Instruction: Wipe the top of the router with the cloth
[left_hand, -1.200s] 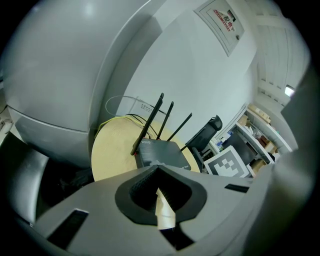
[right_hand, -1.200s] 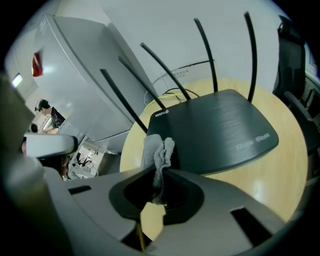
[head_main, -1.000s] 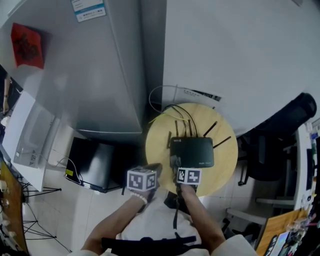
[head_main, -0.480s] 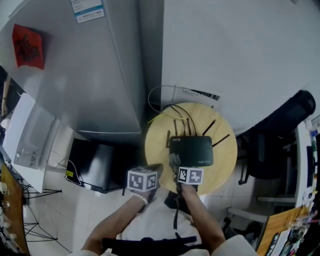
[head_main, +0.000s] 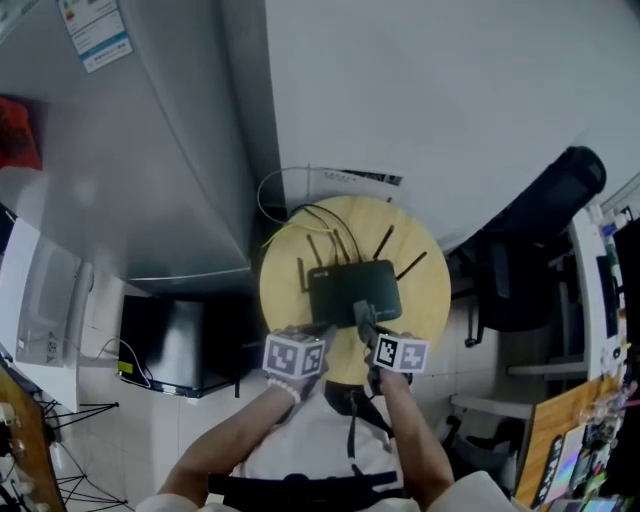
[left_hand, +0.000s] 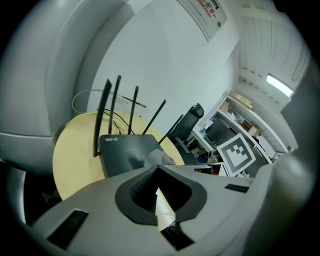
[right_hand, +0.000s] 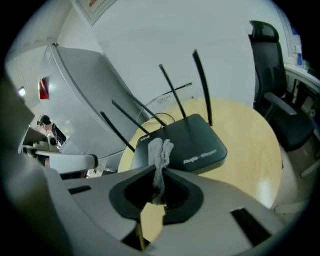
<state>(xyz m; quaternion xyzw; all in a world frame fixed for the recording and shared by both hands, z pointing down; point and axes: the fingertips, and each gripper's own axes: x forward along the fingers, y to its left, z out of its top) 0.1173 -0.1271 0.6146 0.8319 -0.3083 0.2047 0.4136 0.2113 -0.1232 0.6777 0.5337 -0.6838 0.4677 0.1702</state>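
Observation:
A black router (head_main: 352, 292) with several upright antennas lies on a round yellow table (head_main: 435, 290). My right gripper (head_main: 363, 322) reaches over the router's front edge, shut on a crumpled grey-white cloth (right_hand: 161, 150). In the right gripper view the cloth sticks up from the right gripper (right_hand: 159, 172) over the router (right_hand: 187, 142). My left gripper (head_main: 318, 332) hangs at the table's near left edge, shut with nothing in it. The left gripper view looks past the left gripper (left_hand: 154, 169) at the router (left_hand: 125, 152) and the cloth (left_hand: 161, 159).
Cables (head_main: 300, 215) loop behind the router towards the wall. A tall grey cabinet (head_main: 150, 170) stands left of the table, with a black box (head_main: 170, 340) on the floor beside it. A black office chair (head_main: 535, 250) is close on the right.
The head view has swung, so the table now sits further left. Relative to the router, both grippers are further right, and the cloth went from its front left corner towards the middle.

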